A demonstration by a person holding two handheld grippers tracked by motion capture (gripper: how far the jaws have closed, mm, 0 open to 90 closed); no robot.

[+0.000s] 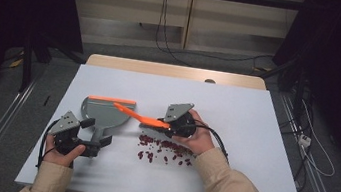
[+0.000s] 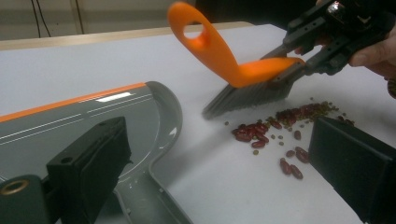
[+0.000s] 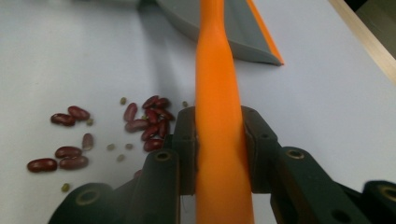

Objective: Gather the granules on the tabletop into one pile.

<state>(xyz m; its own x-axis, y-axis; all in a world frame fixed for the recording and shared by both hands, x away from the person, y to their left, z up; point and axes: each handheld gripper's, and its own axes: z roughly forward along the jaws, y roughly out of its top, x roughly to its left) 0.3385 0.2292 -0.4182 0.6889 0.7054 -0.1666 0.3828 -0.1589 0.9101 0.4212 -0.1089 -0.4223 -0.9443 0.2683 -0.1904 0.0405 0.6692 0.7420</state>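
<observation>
Right now your right gripper (image 1: 170, 125) has its fingers clamped on the orange brush (image 1: 141, 117), and the right gripper view proves it: both black pads press the sides of the orange handle (image 3: 219, 140), which runs straight up toward twelve o'clock. From the high view you see the brush lying nearly level, its handle end reaching toward nine o'clock over the grey dustpan (image 1: 105, 112). The left gripper view adds what neither of the others gives: the grey bristles (image 2: 247, 95) hanging under the orange back, their tips at the tabletop (image 1: 237, 110) just beside the near edge of the bean pile, and the hole in the handle's end.

The red beans (image 1: 165, 150) lie scattered at about five o'clock from the dustpan, just below your right hand (image 1: 198, 138) in the high view. Up close, the right gripper view shows small greenish beans (image 3: 123, 101) mixed among the red ones.

Your left gripper (image 1: 83, 136) sits at the dustpan's stem, at seven o'clock from the pan. In the left gripper view its two fingers (image 2: 88, 158) stand well apart, one over the grey pan and one over the bare tabletop; whether they grip the stem you cannot tell from these pictures.
</observation>
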